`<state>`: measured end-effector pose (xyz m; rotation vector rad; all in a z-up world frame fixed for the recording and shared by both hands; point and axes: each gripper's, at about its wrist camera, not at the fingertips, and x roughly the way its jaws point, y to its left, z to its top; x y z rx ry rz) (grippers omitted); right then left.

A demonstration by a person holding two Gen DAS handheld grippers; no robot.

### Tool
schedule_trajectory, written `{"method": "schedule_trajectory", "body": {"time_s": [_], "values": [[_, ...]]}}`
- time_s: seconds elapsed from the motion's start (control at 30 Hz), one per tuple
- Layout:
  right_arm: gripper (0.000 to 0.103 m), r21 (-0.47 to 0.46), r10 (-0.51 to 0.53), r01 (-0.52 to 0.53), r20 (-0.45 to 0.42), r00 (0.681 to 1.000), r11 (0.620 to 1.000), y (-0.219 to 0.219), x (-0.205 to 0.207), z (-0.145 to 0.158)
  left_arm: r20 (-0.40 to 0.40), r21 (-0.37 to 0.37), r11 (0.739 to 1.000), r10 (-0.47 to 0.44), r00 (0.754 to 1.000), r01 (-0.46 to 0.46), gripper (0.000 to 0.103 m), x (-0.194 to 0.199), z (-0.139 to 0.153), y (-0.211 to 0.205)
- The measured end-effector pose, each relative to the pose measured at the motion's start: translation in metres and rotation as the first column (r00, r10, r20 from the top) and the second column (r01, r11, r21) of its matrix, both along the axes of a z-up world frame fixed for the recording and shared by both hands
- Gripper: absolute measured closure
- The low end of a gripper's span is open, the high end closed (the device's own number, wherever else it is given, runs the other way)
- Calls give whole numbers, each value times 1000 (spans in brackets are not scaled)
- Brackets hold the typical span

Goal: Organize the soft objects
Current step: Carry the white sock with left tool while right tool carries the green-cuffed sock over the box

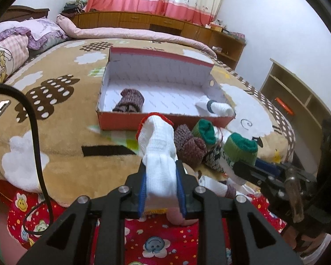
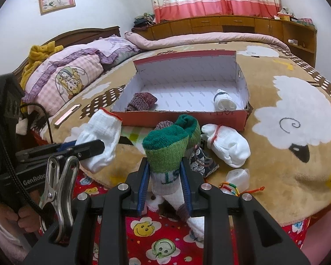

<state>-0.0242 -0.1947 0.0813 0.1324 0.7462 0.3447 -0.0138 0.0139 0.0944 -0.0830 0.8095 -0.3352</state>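
Two rolled bundles already lie in the box (image 2: pixel 141 119): a maroon roll (image 2: pixel 142 102) at its left, a white roll (image 2: pixel 224 101) at its right; the left tool (image 1: pixel 161 190) is clamped on a white glove (image 1: pixel 160 145), the right tool (image 2: pixel 165 185) on a green sock (image 2: pixel 165 152), both raised over the bed (image 2: pixel 275 172) just short of the box; a second white glove (image 2: pixel 228 144) and other socks remain in front of it; well under half done, I judge.

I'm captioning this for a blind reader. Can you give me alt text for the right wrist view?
The right gripper clamps a green-cuffed sock above a bed. Ahead, a red shoebox holds two rolled socks; the left gripper grips a white glove.
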Motion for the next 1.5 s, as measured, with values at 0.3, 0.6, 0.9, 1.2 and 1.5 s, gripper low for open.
{"method": "schedule_trajectory", "body": {"time_s": [0.3,0.6,0.9,1.2,1.5], "values": [[75,-12,11,-11,27,1000,1000,-3,11,14,34,0,1000,-3,999,3,79,16,18,-4],[75,-10,19,-19,31,999,1000,-9,37,24,63,0,1000,-13,998,13,79,48,33,-18],[75,-22,15,-14,42,999,1000,-14,61,30,62,11,1000,-6,998,6,79,84,33,-25],[75,-44,7,-4,62,998,999,-16,81,37,48,17,1000,-7,999,7,79,109,25,-32],[75,-67,-13,18,79,997,998,-20,107,38,42,39,999,1,999,-3,79,132,19,-34]]}}
